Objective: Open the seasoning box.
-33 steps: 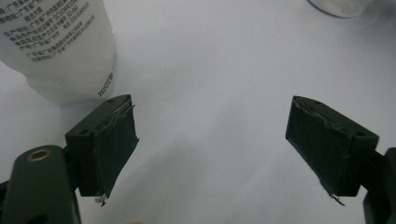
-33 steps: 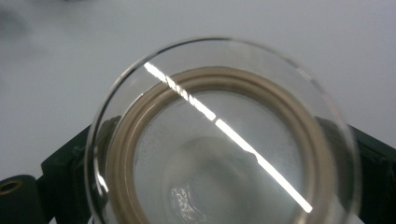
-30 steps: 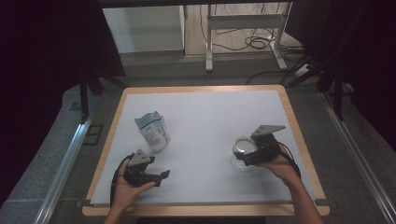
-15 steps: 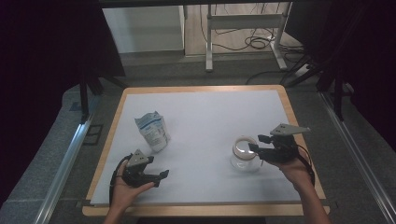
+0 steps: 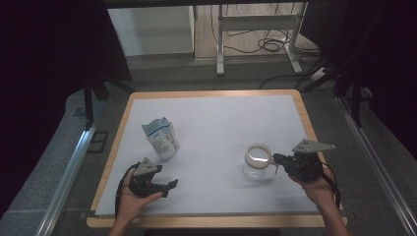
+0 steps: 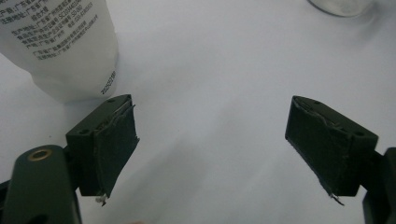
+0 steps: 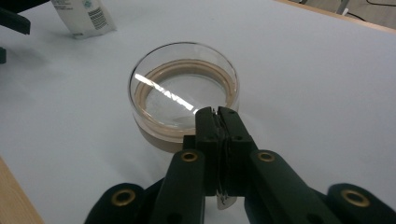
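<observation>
A clear glass jar (image 5: 258, 161) with a tan ring inside its mouth stands right of the table's middle; it is large in the right gripper view (image 7: 182, 93). My right gripper (image 5: 276, 160) sits just right of it. Its jaws have just been closing and now press together (image 7: 217, 114) with nothing between them, tips close to the jar's near rim. A white pouch with blue print (image 5: 161, 137) stands upright at the left. My left gripper (image 5: 167, 186) rests near the front left edge, open and empty (image 6: 210, 135), the pouch (image 6: 60, 46) just ahead of its left jaw.
The white table top (image 5: 211, 118) has a wooden border (image 5: 305, 118). Dark curtains flank it, and a metal rail (image 5: 69, 167) runs along the left. Bare white surface lies between pouch and jar. The jar's base (image 6: 341, 5) peeks in at the top of the left gripper view.
My right gripper stood open at the jar, then drew back to the right and shut. The jar stays where it was. The left gripper and the pouch have not moved.
</observation>
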Action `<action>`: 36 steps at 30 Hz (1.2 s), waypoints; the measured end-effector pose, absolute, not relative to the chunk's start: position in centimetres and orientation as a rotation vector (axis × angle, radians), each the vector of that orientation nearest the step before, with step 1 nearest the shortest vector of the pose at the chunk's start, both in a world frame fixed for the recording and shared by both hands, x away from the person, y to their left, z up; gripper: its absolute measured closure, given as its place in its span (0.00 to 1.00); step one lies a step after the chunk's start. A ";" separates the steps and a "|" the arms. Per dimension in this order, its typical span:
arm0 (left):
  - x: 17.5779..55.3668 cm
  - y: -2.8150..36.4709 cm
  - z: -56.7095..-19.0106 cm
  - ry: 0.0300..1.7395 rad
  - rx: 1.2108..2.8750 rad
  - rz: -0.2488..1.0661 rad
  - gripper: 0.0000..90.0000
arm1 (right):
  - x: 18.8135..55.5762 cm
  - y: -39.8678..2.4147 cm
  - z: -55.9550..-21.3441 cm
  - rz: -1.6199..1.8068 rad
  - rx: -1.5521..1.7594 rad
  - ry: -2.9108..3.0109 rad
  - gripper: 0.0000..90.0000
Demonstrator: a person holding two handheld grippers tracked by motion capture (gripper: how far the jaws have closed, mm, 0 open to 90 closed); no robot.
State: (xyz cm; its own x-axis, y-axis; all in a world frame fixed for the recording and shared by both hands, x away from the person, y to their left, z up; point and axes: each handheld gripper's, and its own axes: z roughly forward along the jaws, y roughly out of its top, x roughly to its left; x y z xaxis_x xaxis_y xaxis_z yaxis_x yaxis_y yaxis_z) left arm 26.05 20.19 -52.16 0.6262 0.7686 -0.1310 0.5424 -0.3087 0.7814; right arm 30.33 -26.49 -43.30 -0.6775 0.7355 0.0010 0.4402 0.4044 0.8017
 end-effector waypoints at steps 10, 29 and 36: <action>26.1 20.5 -52.2 1.034 1.996 0.337 0.18 | 30.3 -25.7 -43.1 1.103 1.000 2.322 1.00; 26.1 18.9 -51.8 1.000 1.984 0.320 0.32 | 30.1 -26.0 -43.4 1.102 1.002 2.283 1.00; 26.3 17.9 -51.7 0.981 2.003 0.308 0.34 | 30.1 -26.4 -43.5 1.129 1.005 2.274 1.00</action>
